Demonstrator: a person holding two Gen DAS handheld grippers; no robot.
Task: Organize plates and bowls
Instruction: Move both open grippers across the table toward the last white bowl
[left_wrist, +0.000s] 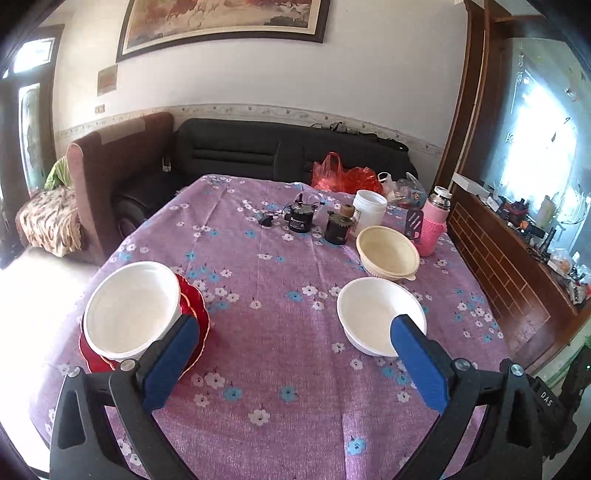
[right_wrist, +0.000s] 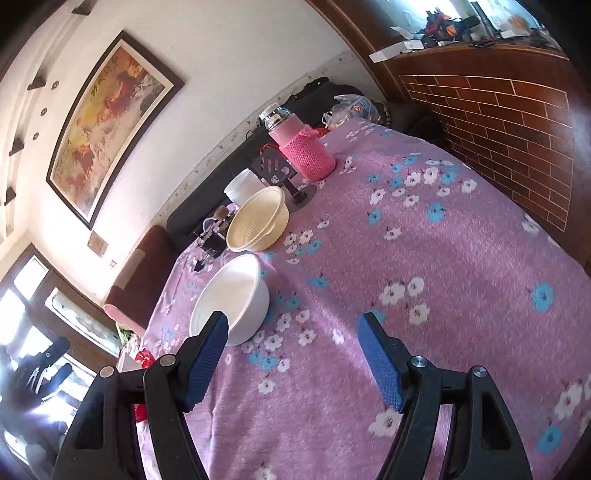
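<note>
Just beyond my right gripper's (right_wrist: 291, 325) left finger sits the loose white bowl (right_wrist: 231, 299) on the tabletop (right_wrist: 443, 258); both grippers gape wide and empty, right one nearer.

The left gripper (left_wrist: 295, 325) has black plastic arms with triangular cut-outs, silver screws at the pivots, and blue textured pads (left_wrist: 173, 363) on both fingers. White letters "DAS" mark its right arm. The right gripper (right_wrist: 293, 332) looks alike: black arms, silver screws, blue ribbed pads (right_wrist: 382, 363).
</note>
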